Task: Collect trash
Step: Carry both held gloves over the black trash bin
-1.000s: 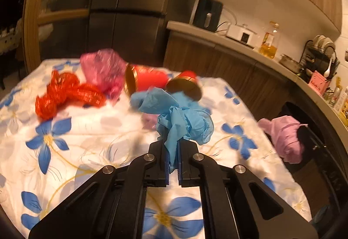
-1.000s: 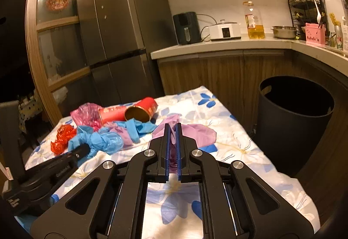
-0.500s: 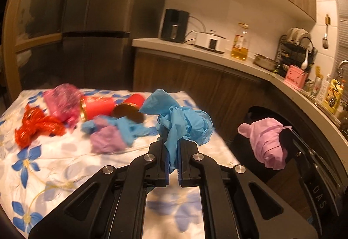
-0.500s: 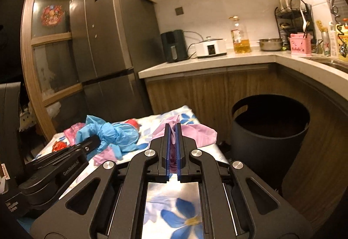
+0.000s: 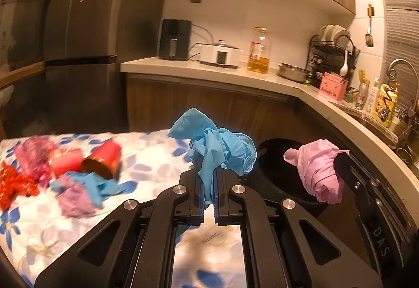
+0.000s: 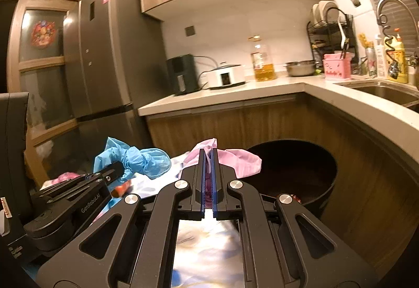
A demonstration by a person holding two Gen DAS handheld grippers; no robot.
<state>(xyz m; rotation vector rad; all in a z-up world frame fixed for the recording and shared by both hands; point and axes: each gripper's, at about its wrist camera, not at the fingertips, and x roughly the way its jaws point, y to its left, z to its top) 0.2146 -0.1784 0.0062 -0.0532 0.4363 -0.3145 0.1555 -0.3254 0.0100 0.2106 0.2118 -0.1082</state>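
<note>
The left gripper (image 5: 208, 183) has its black jaws pressed together on a crumpled blue plastic glove (image 5: 218, 150), which bunches up above the blue finger pads and stands clear of the table. The right gripper (image 6: 208, 178) is likewise clamped, pinching a crumpled pink plastic glove (image 6: 230, 158) whose folds spill out to the right of the fingers. In the left wrist view the pink glove (image 5: 318, 170) hangs in front of the mouth of a round black trash bin (image 5: 275, 151), with the right gripper's black body reaching in from the right edge. In the right wrist view the left gripper (image 6: 115, 174) comes in from the lower left with the blue glove (image 6: 138, 157) at its tip.

The bin (image 6: 293, 172) stands on the floor just past the table's right edge, against the wooden base cabinets under the pale worktop (image 6: 235, 94).

On the table with the white cloth printed with blue flowers (image 5: 157, 154), toward its left edge, more trash lies in a loose, motion-blurred cluster: a red cylindrical can with a gold rim lying on its side (image 5: 103, 159), a second red can beside it (image 5: 65, 161), a crumpled magenta plastic bag (image 5: 31, 155), a red crinkled wrapper (image 5: 15, 186) at the far left edge, and a heap of another blue and pale purple glove (image 5: 81, 193) nearest the camera.
</note>
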